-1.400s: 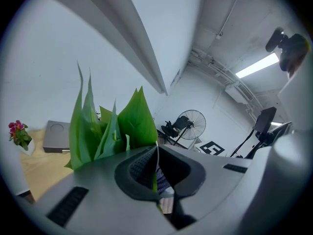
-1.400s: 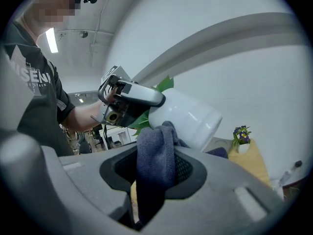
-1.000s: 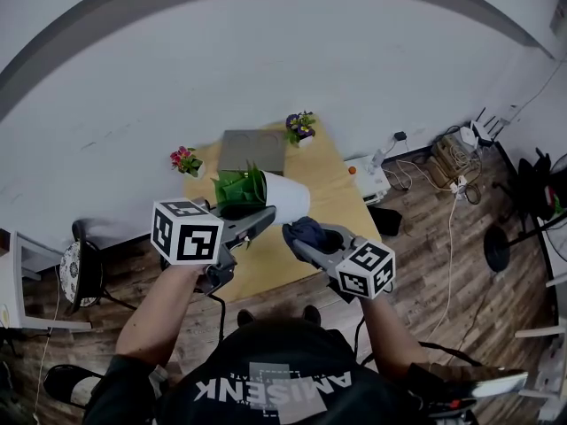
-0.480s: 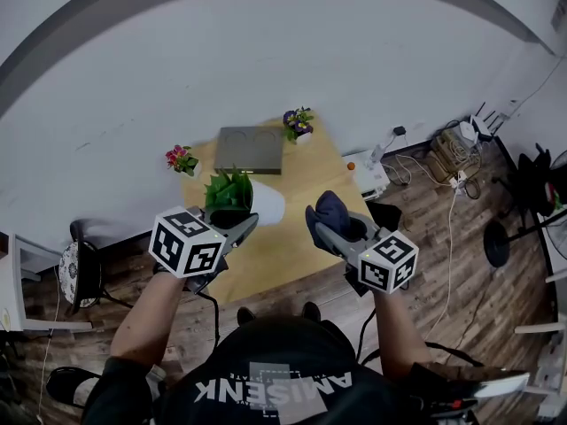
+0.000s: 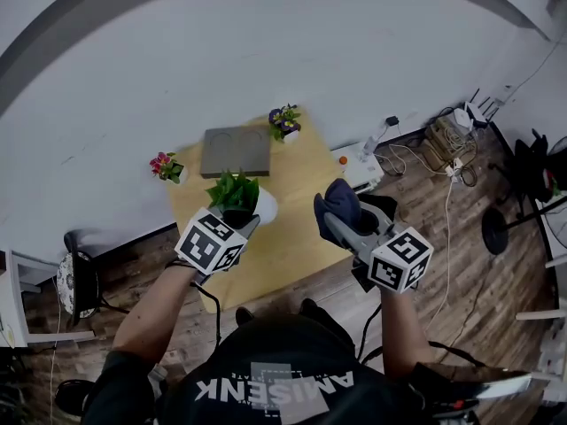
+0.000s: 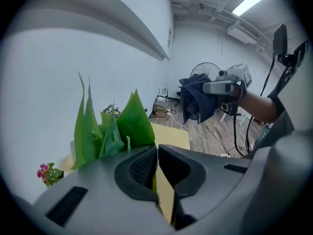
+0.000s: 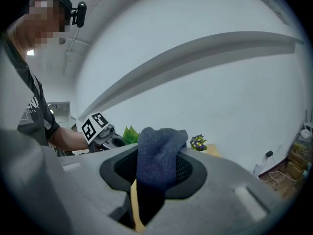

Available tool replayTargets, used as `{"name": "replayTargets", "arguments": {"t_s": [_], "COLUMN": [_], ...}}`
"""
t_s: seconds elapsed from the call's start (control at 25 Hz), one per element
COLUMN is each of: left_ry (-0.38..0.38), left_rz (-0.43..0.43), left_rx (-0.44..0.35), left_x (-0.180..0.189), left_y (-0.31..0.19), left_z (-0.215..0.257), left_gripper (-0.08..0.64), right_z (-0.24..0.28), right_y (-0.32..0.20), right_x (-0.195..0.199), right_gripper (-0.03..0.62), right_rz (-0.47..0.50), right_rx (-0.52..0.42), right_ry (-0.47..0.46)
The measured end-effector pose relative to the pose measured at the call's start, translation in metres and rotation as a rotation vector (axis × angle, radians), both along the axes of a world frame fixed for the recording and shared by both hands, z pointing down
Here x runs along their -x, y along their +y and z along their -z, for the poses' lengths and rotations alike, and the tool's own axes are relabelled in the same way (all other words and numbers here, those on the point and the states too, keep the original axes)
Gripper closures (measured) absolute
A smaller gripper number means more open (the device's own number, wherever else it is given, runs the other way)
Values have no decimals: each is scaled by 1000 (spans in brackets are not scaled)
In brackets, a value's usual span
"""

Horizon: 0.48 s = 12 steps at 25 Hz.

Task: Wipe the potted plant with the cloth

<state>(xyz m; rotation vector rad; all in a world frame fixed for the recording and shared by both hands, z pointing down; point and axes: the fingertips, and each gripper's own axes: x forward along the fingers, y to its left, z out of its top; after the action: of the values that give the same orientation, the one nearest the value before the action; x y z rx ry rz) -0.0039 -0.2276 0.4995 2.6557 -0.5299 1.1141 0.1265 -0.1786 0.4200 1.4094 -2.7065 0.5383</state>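
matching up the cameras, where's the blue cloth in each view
Head view: cloth right of centre.
Left gripper view: cloth upper right, hanging.
Right gripper view: cloth bottom centre, between the fingers.
Shared landmark: potted plant, left of the cloth in all three.

A green leafy plant in a white pot [image 5: 237, 193] is standing in the middle of the light wooden worktop [image 5: 283, 251]. The left gripper [image 5: 247, 222] is pinching it from the near side. To its right, the right gripper [image 5: 334, 214] is holding a dark blue cloth [image 5: 338, 198] up in the air, with an open gap between cloth and leaves. A flat grey square slab [image 5: 235, 151], a small pot of purple flowers [image 5: 283, 122] and a small pot of pink flowers [image 5: 164, 166] are crowding the far side by the white wall [image 5: 266, 42].
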Motion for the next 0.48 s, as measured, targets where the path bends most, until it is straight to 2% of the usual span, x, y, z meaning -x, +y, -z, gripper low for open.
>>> {"name": "replayTargets", "arguments": {"t_s": [0.28,0.48], "left_ry": [-171,-287], "left_rz": [-157,-285], "left_rx": [-79,-121], "left_x": [-43,-65], "left_y": [-15,-6], "left_z": [-57,-102], "left_gripper": [545,543], "right_z": [-5,-14], "right_y": [-8,-6], "right_x": [-41,-74], "right_gripper": [468,468], "right_rz": [-75,-147], "right_rx": [17,41], "right_ry": [-6,-18]}}
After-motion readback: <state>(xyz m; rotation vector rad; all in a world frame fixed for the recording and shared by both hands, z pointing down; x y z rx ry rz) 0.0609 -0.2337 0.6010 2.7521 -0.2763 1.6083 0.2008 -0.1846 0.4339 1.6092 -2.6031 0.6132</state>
